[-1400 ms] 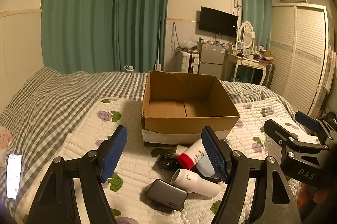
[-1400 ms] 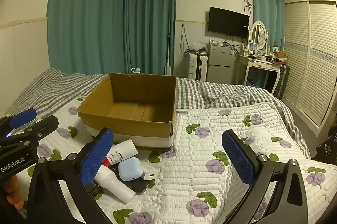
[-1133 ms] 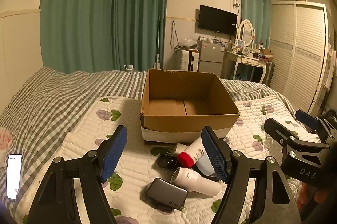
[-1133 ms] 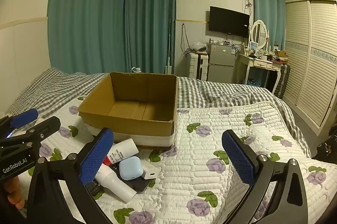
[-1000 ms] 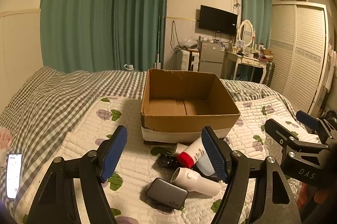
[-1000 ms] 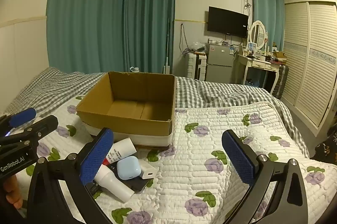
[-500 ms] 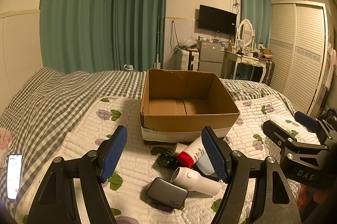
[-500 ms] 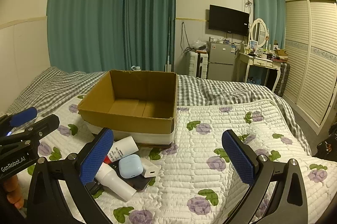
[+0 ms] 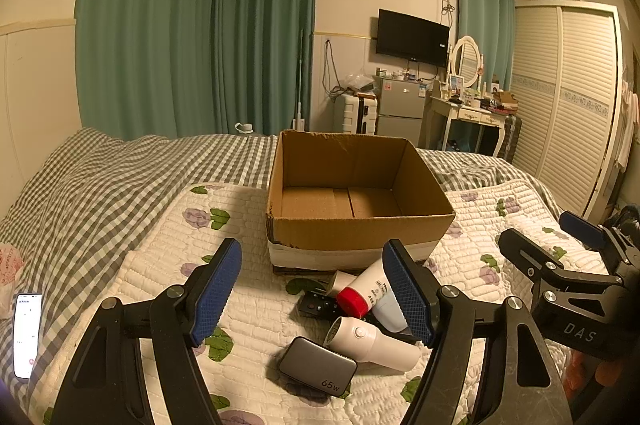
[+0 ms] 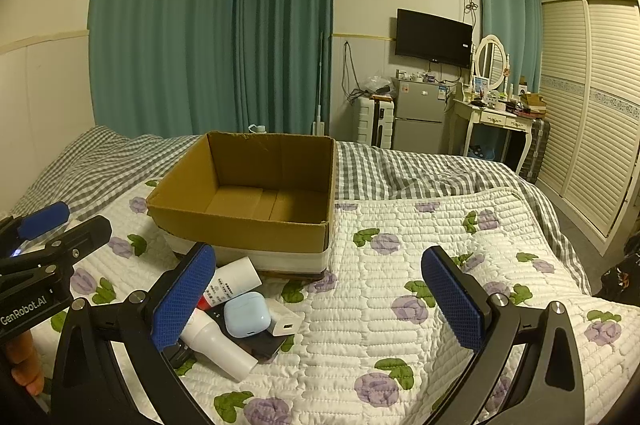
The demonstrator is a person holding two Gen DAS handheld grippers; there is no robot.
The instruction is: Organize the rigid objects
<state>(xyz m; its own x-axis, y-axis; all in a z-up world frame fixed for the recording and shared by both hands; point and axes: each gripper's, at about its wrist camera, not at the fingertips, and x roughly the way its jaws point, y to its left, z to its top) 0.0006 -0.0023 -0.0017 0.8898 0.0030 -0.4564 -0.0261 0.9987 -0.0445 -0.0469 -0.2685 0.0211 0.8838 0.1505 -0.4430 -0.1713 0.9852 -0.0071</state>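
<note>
An open, empty cardboard box (image 9: 352,225) (image 10: 248,229) stands on the floral quilt. In front of it lies a pile: a white tube with a red cap (image 9: 366,291) (image 10: 236,279), a white cylindrical device (image 9: 372,343) (image 10: 218,347), a grey 65w charger (image 9: 318,371), a black remote (image 9: 320,305), a pale blue earbud case (image 10: 246,313) and a white plug adapter (image 10: 285,323). My left gripper (image 9: 312,289) is open and empty, hovering just before the pile. My right gripper (image 10: 316,297) is open and empty, right of the pile. Each gripper shows at the edge of the other's view.
A phone (image 9: 27,335) with a lit screen lies on the checked blanket at the left. The quilt (image 10: 440,265) stretches to the right of the box. A fridge (image 10: 418,119), dressing table (image 10: 496,119) and wardrobe (image 10: 592,113) stand beyond the bed.
</note>
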